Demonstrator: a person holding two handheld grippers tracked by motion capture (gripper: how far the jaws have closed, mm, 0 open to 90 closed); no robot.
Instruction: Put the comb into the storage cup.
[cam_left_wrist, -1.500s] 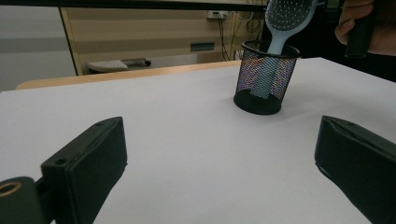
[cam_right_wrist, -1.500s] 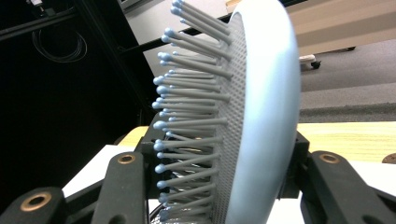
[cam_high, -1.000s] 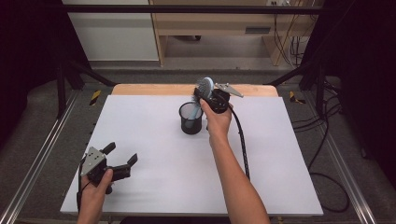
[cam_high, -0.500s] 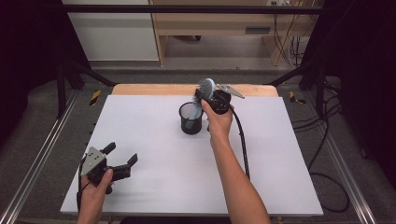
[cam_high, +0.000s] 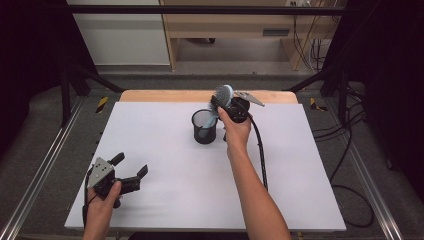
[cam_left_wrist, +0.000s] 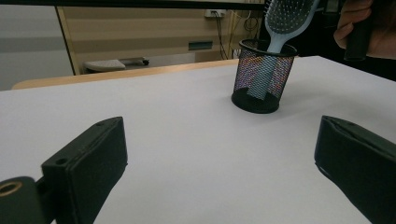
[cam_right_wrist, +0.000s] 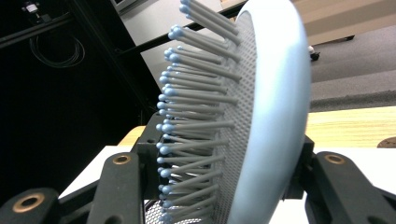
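the hairbrush (cam_high: 223, 95) is clamped at its head between the jaws of the right gripper (cam_high: 235, 107), its handle slanting down into the mesh cup (cam_high: 204, 126) near the worktop's (cam_high: 300, 165) far edge, seemingly not yet bottomed. the left gripper (cam_high: 131, 171) is held with jaws spread and empty at the near left corner.

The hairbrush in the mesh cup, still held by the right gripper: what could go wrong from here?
1. The hairbrush leans in the mesh cup, handle inside, heavy head above the rim; once released, it might tip the light cup over.
2. The right gripper clamps the bristled head; bristles could catch on the jaws and drag brush and cup.
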